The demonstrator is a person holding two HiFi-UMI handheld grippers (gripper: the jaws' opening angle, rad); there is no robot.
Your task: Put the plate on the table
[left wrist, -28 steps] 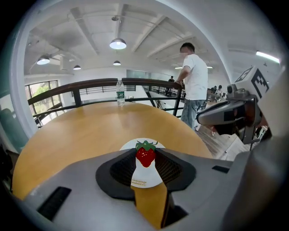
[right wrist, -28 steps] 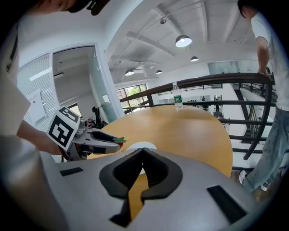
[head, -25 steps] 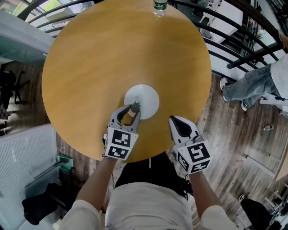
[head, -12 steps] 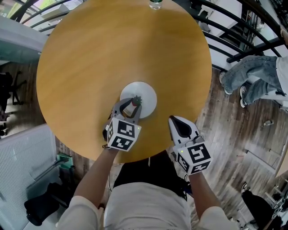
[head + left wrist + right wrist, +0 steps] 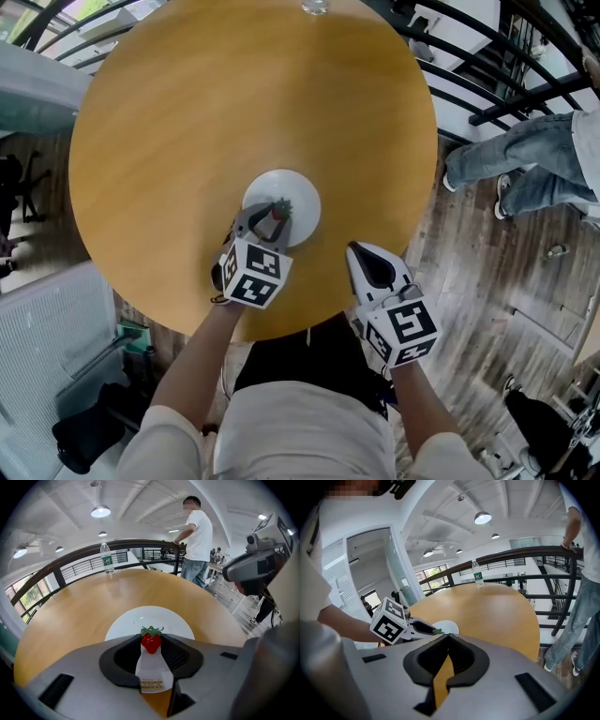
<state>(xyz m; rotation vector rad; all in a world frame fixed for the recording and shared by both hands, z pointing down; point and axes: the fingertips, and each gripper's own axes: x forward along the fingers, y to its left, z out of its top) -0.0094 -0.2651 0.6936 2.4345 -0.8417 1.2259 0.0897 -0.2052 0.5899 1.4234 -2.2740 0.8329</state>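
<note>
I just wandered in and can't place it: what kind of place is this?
Probably an upper-floor landing or mezzanine in an office-like building. A round wooden table stands beside a black railing, the floor is plank flooring, and round ceiling lamps hang overhead.

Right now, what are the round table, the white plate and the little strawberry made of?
The table: looks like wood or wood veneer, honey-coloured with faint grain, satin sheen. The plate: smooth white, maybe ceramic or plastic; can't tell which. The strawberry: probably a plastic toy, evenly red and glossy, with a white tag attached.
</note>
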